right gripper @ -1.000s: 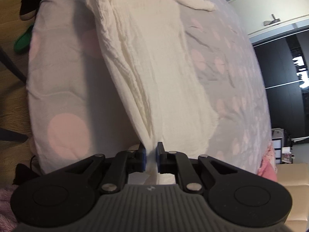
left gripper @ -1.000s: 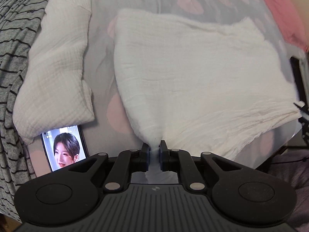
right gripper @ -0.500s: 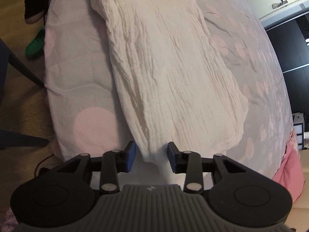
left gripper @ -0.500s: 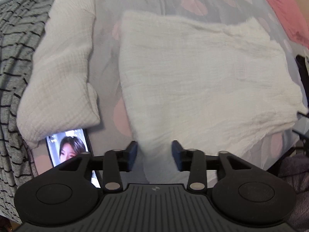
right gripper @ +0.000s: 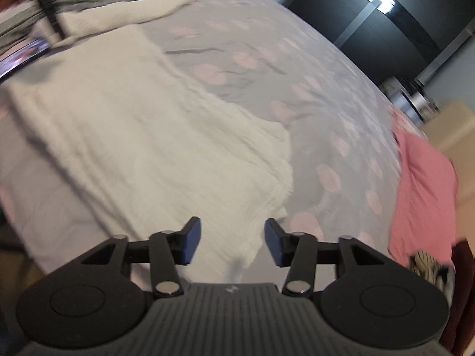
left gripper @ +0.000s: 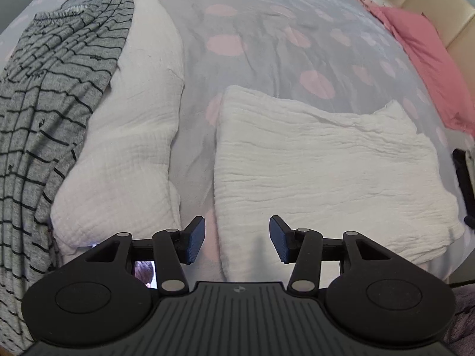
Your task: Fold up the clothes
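Lying flat on the bed [left gripper: 267, 35], white cloth [left gripper: 320, 172] with long axis crosswise to the left gripper [left gripper: 237, 238], near edge just under its spread, empty jaws; right gripper [right gripper: 232, 241], likewise spread and empty, over the cloth's end.

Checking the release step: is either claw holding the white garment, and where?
Nothing is held. The left claw and right claw are open above the white garment.

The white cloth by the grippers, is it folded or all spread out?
Folded: the white cloth lies as a neat flat rectangle with doubled edges on the bed.
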Action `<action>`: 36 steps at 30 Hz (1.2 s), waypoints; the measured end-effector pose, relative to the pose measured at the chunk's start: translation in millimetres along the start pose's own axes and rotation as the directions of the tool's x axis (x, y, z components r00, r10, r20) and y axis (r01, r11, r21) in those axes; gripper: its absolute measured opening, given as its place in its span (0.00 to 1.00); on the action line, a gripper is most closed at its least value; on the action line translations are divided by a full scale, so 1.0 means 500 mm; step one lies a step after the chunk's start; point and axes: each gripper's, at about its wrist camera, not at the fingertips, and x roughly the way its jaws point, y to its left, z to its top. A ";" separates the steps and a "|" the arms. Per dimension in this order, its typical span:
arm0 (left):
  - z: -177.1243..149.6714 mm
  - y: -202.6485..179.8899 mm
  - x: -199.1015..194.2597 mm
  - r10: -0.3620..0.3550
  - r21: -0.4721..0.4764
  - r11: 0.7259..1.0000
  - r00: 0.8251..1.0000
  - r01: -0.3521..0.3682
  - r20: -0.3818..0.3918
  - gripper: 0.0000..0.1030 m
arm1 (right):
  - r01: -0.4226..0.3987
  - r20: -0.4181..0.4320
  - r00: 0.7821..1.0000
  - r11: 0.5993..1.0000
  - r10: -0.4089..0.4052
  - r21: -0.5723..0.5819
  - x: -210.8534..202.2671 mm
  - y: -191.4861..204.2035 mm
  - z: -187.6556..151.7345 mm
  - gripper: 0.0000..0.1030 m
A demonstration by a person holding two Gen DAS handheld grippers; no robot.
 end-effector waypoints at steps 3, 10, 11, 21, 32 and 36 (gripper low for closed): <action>-0.001 0.004 0.011 -0.004 0.007 1.000 1.000 0.004 0.009 0.44 | -0.032 -0.009 0.999 0.987 0.034 0.156 0.025 -0.009 0.005 0.65; 0.001 0.023 0.046 -0.029 -0.014 0.999 1.000 0.029 0.005 0.44 | -0.127 -0.038 0.986 0.871 0.164 0.474 0.099 -0.040 0.008 0.65; 0.000 0.027 0.052 -0.031 -0.018 0.999 1.000 0.031 0.000 0.44 | -0.132 -0.038 0.984 0.857 0.174 0.497 0.108 -0.045 0.010 0.65; -0.012 0.058 0.115 -0.069 -0.067 0.996 0.995 0.064 -0.068 0.31 | -0.143 0.000 0.986 0.848 0.166 0.510 0.144 -0.037 0.055 0.68; 0.005 0.032 0.054 -0.137 -0.041 0.990 0.991 0.137 0.002 0.07 | -0.107 -0.019 0.989 0.809 0.144 0.578 0.172 -0.080 0.028 0.72; 0.022 -0.006 -0.008 -0.216 -0.027 0.975 0.974 0.218 0.067 0.06 | -0.122 -0.005 0.986 0.751 0.164 0.649 0.165 -0.111 -0.005 0.72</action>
